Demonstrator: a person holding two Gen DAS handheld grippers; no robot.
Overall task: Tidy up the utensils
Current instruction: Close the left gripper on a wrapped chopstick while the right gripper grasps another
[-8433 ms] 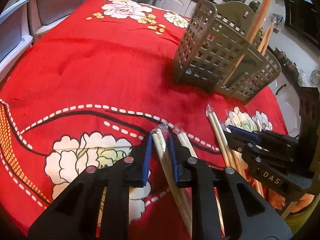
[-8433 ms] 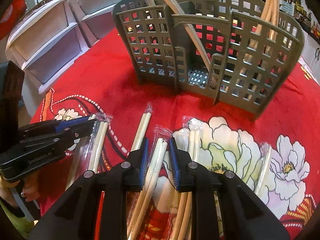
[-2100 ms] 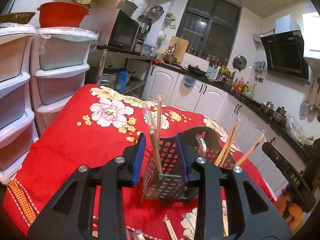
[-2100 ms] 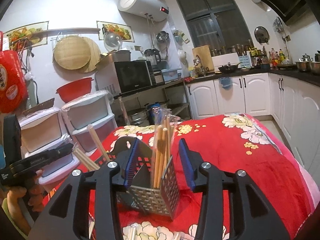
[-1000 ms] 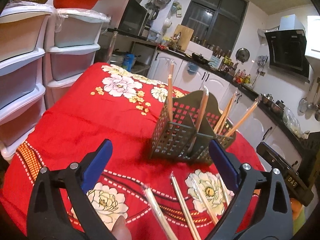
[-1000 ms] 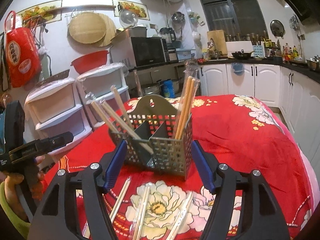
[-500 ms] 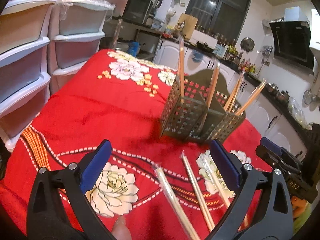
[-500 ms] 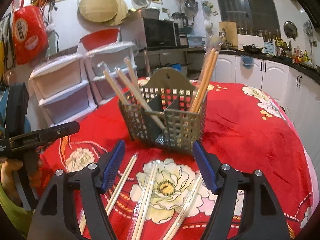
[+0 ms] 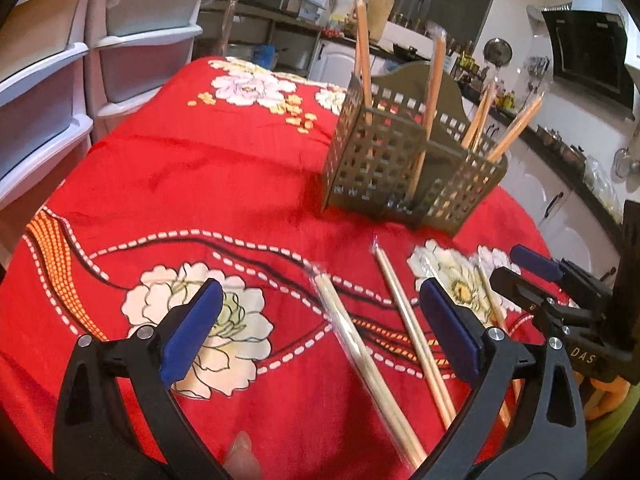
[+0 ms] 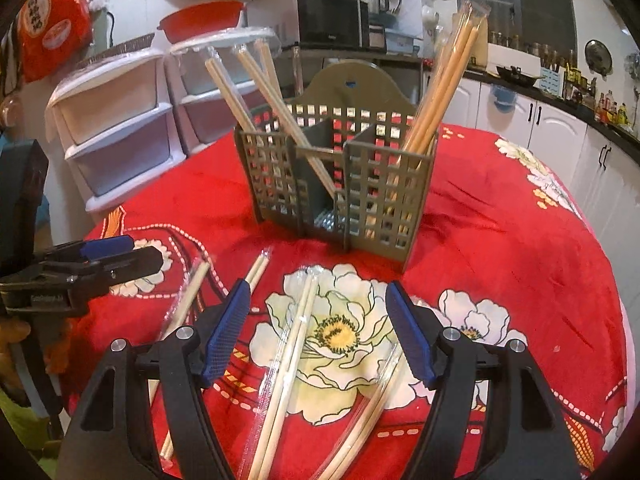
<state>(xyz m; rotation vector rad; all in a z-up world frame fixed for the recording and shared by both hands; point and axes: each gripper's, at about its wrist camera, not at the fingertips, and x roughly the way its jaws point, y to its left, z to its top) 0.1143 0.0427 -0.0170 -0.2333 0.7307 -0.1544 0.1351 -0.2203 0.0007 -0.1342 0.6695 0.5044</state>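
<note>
Both claws are empty right now and pointed down at the loose wrapped chopsticks, so my read is this is the reach-for-the-next-pair step.

Using the grey perforated plastic utensil caddy [image 10: 340, 184] as the landmark and going left to right: the left claw [image 9: 316, 332] is spread wide, nothing between its blue pads, with a pale wooden chopstick pair in a clear plastic sleeve [image 9: 360, 356] lying on the red floral tablecloth [image 9: 200, 168] in front of the caddy, right in its gap. A second loose pair [image 9: 412, 336] lies just beside that one.

The right claw [image 10: 318, 328] is also released, with another cellophane-wrapped pale chopstick pair [image 10: 288, 364] running up between its jaws, not pinched. One more sleeve [image 10: 364, 412] lies to its right.

Next move probably means dropping lower, lining the pads across a pair and squeezing. Thin slippery sleeves could slide.

Caddy contents: pale chopsticks [image 10: 256, 88] leaning out of the left compartment, darker orange-tan ones [image 10: 444, 80] upright in the right. The middle slot looks mostly empty.
</note>
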